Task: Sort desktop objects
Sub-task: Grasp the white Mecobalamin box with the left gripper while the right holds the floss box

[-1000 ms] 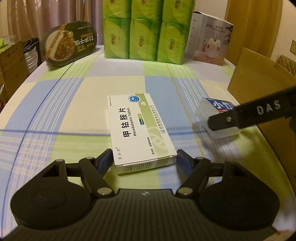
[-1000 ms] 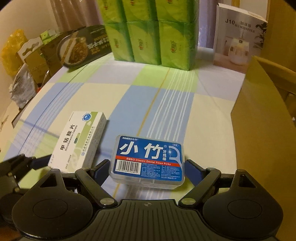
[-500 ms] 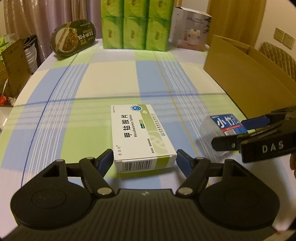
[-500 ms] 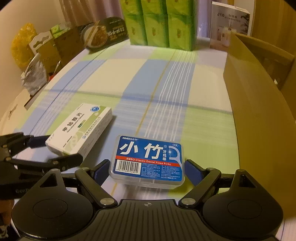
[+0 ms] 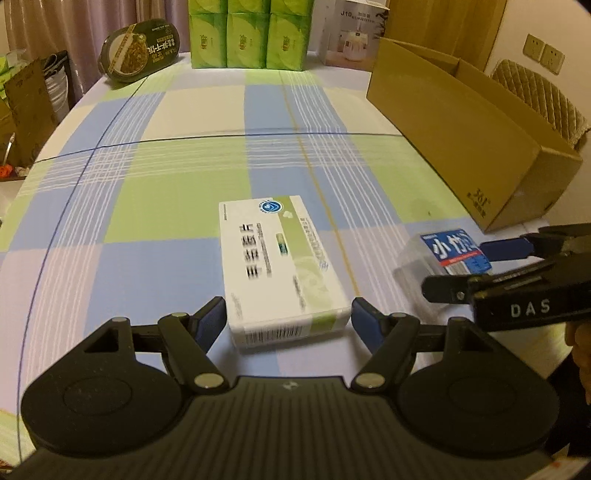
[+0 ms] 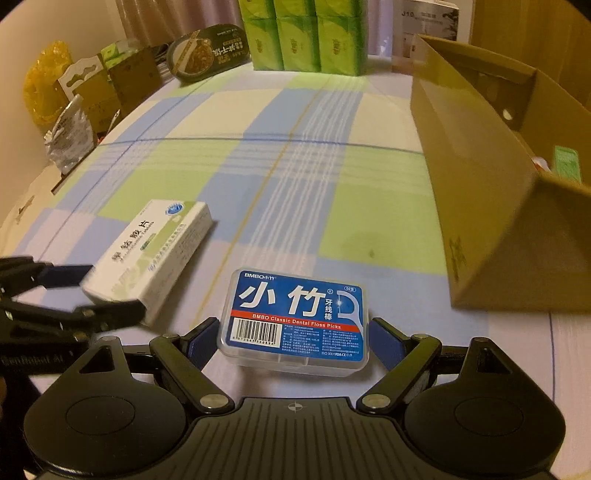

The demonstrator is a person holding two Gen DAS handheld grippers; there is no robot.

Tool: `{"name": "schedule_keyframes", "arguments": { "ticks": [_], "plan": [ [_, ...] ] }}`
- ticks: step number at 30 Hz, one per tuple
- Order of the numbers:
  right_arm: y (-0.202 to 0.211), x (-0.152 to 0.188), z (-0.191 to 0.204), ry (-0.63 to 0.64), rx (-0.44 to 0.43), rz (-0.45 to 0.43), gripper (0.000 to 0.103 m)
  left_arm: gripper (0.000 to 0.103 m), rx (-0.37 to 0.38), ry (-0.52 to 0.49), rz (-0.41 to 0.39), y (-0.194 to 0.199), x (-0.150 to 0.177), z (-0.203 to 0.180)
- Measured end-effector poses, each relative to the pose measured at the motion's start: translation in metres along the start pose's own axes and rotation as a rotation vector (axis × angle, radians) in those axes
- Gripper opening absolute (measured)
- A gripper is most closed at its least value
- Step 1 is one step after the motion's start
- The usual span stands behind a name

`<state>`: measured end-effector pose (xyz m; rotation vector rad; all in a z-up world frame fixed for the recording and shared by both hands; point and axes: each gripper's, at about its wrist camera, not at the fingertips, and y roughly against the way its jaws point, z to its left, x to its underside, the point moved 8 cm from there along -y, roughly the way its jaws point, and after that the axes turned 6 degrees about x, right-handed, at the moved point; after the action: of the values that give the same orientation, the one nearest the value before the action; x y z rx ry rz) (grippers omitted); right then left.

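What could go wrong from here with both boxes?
The left tool jaws are opening with the medicine box between them; it may drop before reaching the cardboard box.
The right tool, gripping the floss box, sits close beside the left tool; they could collide.

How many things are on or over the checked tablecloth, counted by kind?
White medicine box: 1
Blue floss pick case: 1
Brown cardboard box: 1
Green tissue packs: 6 showing
Dark food tub: 1
Humidifier box: 1
Total: 11
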<state>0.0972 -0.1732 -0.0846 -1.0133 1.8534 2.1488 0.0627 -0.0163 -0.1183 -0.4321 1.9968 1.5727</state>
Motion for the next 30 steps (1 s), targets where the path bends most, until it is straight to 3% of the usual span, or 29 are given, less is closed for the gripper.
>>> {"name": "schedule_keyframes", "arguments": {
  "ticks": [2, 13, 18, 30],
  "plan": [
    [0.003, 0.006, -0.003, 0.0, 0.008, -0.005, 0.084, 0.079, -0.014, -0.002, 0.002, 0.003, 0.002, 0.0],
    [0.005, 0.014, -0.013, -0.003, 0.016, -0.075, 0.085, 0.087, -0.073, 0.014, -0.008, -0.009, -0.013, 0.005],
    [0.003, 0.013, -0.016, -0.022, 0.007, -0.104, 0.095, 0.087, -0.077, 0.007, 0.014, -0.028, -0.017, 0.004],
    [-0.01, 0.018, -0.01, 0.031, 0.053, -0.117, 0.095, 0.087, -0.098, -0.018, 0.032, -0.048, -0.021, 0.005]
  ]
}}
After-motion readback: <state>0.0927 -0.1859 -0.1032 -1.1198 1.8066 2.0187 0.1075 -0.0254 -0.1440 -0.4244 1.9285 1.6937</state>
